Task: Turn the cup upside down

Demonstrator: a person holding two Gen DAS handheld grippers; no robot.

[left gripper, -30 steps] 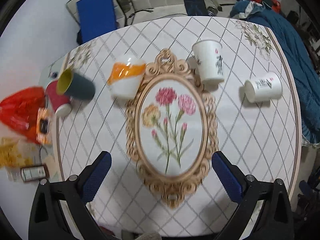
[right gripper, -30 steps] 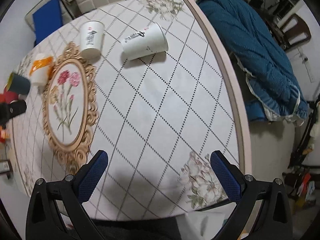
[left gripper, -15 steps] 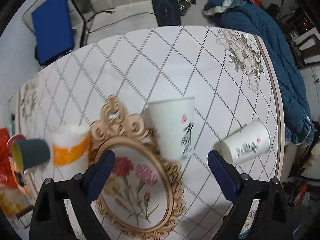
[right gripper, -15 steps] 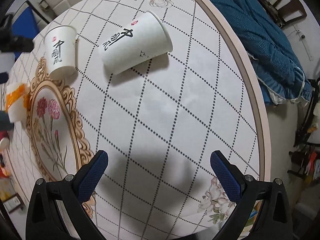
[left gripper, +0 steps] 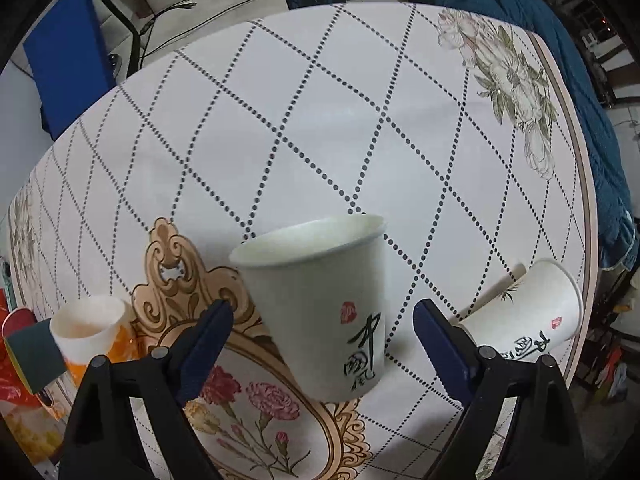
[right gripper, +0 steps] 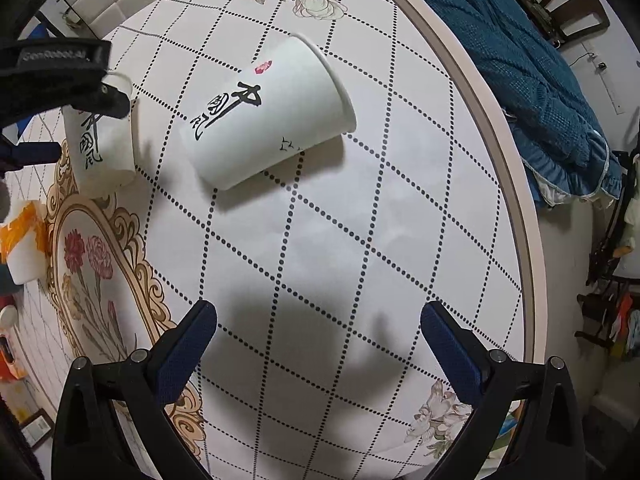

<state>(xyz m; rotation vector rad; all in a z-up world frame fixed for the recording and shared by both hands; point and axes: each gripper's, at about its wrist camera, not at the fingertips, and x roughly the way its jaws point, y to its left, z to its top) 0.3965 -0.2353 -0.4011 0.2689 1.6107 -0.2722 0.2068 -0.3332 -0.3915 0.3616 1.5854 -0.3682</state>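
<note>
A white paper cup with black calligraphy stands upright, mouth up, at the top of the gold oval frame print. My left gripper is open and the cup stands between its blue fingers with gaps on both sides. In the right wrist view the same cup shows at the left, with the left gripper over its rim. A second white calligraphy cup lies on its side on the table; it also shows in the left wrist view. My right gripper is open and empty, well short of the lying cup.
An orange and white cup stands left of the frame print, a dark teal cup and red items beyond it. The round table's rim runs along the right, a blue quilt past it. Chairs stand behind the table.
My left gripper has moved forward to the upright cup, which now stands between its fingers. My right gripper has moved closer to the lying cup. Both stayed open.
</note>
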